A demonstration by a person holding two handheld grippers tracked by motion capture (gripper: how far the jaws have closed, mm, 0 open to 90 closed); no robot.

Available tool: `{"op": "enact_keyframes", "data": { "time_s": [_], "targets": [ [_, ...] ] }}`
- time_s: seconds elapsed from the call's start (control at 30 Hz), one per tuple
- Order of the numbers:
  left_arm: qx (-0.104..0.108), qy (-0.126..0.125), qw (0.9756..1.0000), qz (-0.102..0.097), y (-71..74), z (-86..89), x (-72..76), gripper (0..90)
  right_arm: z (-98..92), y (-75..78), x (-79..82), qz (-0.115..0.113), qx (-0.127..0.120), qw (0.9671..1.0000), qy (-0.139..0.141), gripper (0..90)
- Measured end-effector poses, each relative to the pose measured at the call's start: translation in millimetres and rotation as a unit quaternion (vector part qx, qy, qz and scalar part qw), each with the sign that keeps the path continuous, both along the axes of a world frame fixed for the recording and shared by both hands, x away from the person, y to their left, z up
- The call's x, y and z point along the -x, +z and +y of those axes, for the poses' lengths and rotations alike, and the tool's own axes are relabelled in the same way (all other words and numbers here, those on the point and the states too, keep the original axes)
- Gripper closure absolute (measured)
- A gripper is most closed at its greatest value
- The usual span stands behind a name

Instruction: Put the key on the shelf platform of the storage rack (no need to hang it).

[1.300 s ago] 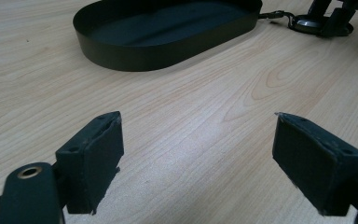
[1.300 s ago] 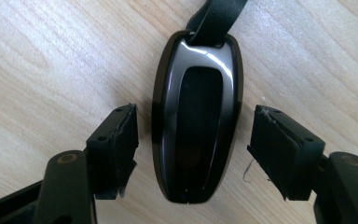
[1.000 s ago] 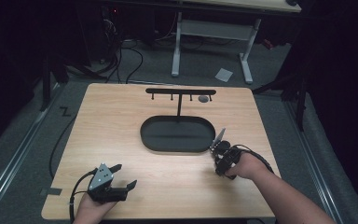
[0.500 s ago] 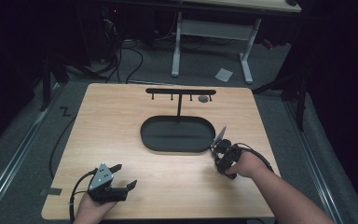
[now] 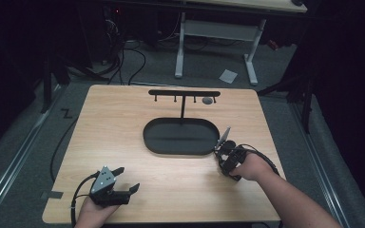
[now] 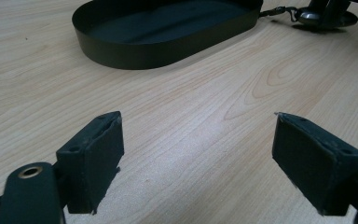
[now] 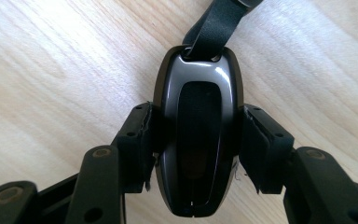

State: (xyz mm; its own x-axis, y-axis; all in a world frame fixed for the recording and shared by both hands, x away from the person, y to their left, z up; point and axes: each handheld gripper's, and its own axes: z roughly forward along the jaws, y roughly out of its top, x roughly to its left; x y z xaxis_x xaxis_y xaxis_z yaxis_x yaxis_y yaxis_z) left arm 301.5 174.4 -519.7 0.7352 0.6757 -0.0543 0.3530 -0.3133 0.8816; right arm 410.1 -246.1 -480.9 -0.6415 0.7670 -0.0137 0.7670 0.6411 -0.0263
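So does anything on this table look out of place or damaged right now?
Nothing looks spilled or broken. The key fob lies on the bare wood beside the black tray, not on the hook rack behind it. The right gripper has just closed on its sides. The pads look slightly frayed at the edges.

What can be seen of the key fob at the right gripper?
The key fob is a glossy, dark, elongated oval shell with a matte black inset down its middle and a seam at its near end. A black strap passes through a slot at its far end and runs off frame. It lies over the wooden table, and the right gripper clamps it by its two long sides, pads pressed on.
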Motion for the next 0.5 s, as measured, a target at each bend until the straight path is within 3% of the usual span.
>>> {"op": "enact_keyframes", "data": {
  "time_s": [0.5],
  "targets": [
    [0.001,0.004,1.0,-0.001,-0.3,3.3,3.5,17.3,0.1,50.0,1.7,-0.021,0.001,0.9997,0.007,49.1]
  ]
}}
